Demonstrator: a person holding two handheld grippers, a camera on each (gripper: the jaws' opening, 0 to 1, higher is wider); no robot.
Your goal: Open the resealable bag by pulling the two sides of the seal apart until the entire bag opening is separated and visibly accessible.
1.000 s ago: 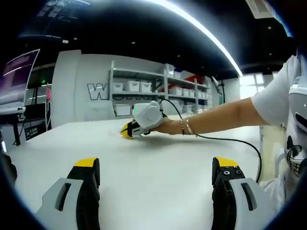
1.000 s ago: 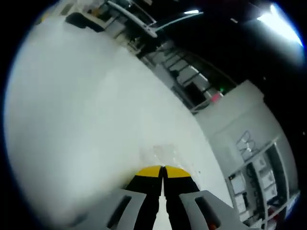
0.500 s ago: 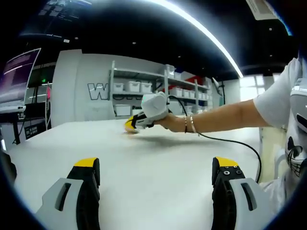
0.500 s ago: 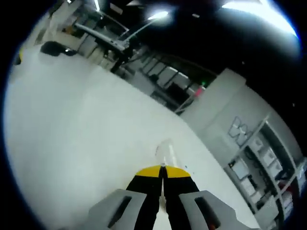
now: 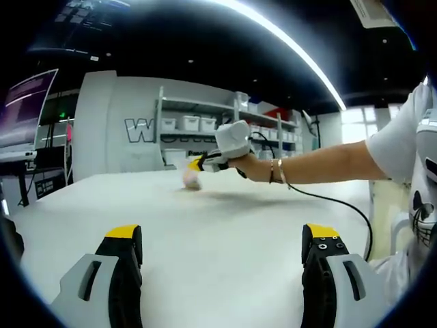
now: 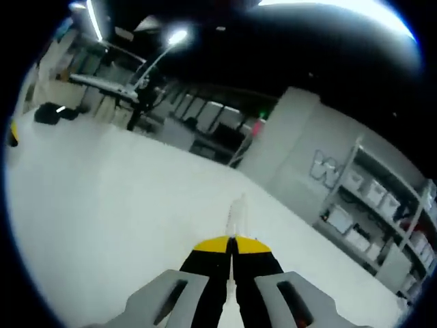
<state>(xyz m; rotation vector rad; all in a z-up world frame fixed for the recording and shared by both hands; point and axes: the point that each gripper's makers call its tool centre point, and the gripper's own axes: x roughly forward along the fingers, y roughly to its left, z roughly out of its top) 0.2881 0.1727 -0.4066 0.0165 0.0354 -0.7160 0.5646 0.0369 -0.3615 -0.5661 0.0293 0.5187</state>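
In the left gripper view my left gripper (image 5: 222, 236) stands open low over the white table (image 5: 225, 205), nothing between its yellow-tipped fingers. Farther off, a hand holds my right gripper (image 5: 199, 164) a little above the table. A small clear resealable bag (image 5: 192, 179) hangs from its tips, with something pale pinkish showing in it. In the right gripper view my right gripper (image 6: 232, 240) is shut on the bag (image 6: 237, 213), whose thin clear edge sticks out edge-on beyond the tips.
A person's bare arm (image 5: 321, 167) with bracelets reaches in from the right, and a black cable (image 5: 341, 203) trails over the table. Shelves with white bins (image 5: 205, 124) line the far wall. A lit monitor (image 5: 27, 102) stands at the left.
My right gripper has risen and moved right, lifting the bag off the table. The right gripper view has tilted up toward the room. The left gripper has stayed put.
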